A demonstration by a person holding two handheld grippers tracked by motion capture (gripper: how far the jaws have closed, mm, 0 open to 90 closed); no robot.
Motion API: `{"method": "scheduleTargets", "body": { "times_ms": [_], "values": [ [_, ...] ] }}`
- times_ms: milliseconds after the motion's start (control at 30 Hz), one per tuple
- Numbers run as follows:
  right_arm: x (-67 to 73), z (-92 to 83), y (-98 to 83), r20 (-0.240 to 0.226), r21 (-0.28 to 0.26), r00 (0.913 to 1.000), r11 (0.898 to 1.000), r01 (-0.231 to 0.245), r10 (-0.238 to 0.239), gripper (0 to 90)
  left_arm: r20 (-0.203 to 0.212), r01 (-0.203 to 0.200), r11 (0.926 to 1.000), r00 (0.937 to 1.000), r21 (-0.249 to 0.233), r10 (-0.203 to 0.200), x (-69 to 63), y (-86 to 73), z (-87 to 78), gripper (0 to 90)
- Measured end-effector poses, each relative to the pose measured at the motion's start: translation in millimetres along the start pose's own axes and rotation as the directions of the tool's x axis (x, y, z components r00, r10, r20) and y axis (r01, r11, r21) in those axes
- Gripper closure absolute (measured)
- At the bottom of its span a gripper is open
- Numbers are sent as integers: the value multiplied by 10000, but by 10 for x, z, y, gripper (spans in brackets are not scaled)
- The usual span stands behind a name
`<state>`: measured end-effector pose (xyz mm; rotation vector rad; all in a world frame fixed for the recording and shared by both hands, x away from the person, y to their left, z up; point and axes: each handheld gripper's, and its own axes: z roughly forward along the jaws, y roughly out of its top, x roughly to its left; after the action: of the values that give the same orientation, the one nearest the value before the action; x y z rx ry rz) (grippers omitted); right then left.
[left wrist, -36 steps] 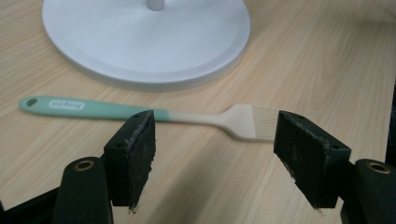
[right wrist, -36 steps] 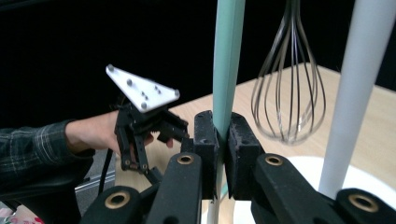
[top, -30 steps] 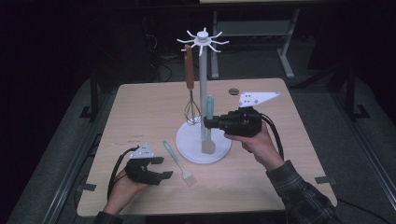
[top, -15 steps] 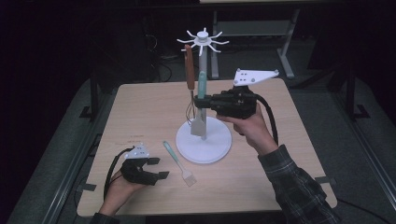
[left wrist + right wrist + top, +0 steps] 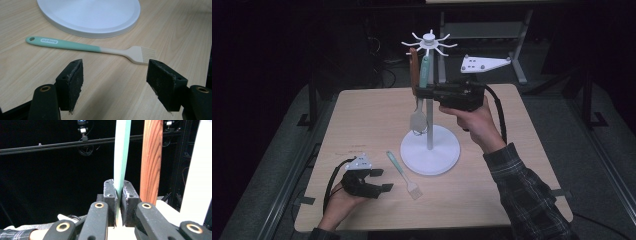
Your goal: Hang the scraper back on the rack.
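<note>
High view: right gripper (image 5: 418,93) is raised beside the white hanger stand (image 5: 430,150), jaws clamped on the mint handle of a spatula (image 5: 424,75). The handle top sits just under the spoked crown (image 5: 428,44) of the stand, at about 7 o'clock from the hub; the pale blade hangs below the jaws, in front of the pole. Whether the handle's hole is on a spoke, cannot tell. A wooden-handled whisk (image 5: 413,75) hangs just beside it, at its 9 o'clock.

Judgement: hanging of this utensil is nearly done; hooking and release are left. The pastry brush (image 5: 403,174) is not yet picked up; it lies flat on the table (image 5: 532,150) at 7 o'clock from the stand base.

Right gripper view: pads pinch the mint handle (image 5: 121,157) edge-on; it is thin, flat and upright, with the whisk's wood handle (image 5: 151,160) to its right.

Left gripper view: left gripper (image 5: 115,82) rests low, jaws wide apart and holding nothing. The brush (image 5: 82,46) lies at 12 o'clock, mint handle with a hanging hole and pale bristles, near the stand's base.
</note>
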<state>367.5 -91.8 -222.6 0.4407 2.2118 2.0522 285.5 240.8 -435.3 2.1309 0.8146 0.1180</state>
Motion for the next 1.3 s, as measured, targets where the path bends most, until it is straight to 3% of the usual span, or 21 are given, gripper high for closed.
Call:
{"method": "scheduleTargets", "body": {
  "times_ms": [133, 367, 500, 800, 967, 1000, 1300],
  "values": [
    [-39, 16, -6, 36, 52, 10000, 10000, -85, 85, 839, 12, 76, 9999, 10000, -79, -76, -3, -3, 5, 293],
    [-118, 33, -44, 208, 121, 9992, 9994, -337, 335, 839, 44, -239, 9997, 9997, -30, 240, 22, -1, 10, 293],
    [-164, 32, -63, 296, 122, 9985, 9988, -467, 463, 839, 35, -224, 9997, 9997, -39, 224, 29, -5, 5, 290],
    [-147, 6, -71, 502, 170, 9986, 9997, -155, 146, 821, 106, -216, 9998, 9997, 23, 215, 28, -8, 12, 289],
    [-129, -19, -84, 829, 417, 9965, 9991, 25, -59, 737, 260, -113, 9999, 9996, 67, 111, 9, -8, 28, 289],
    [-127, -23, -87, 853, 442, 9963, 9990, 33, -71, 722, 259, -288, 9996, 9993, 70, 286, 19, -6, 32, 289],
    [-124, -143, -172, 1483, 872, 9887, 9961, 110, -239, 415, 287, -193, 9998, 9994, 4, 193, 12, -3, 30, 288]
  ]
}}
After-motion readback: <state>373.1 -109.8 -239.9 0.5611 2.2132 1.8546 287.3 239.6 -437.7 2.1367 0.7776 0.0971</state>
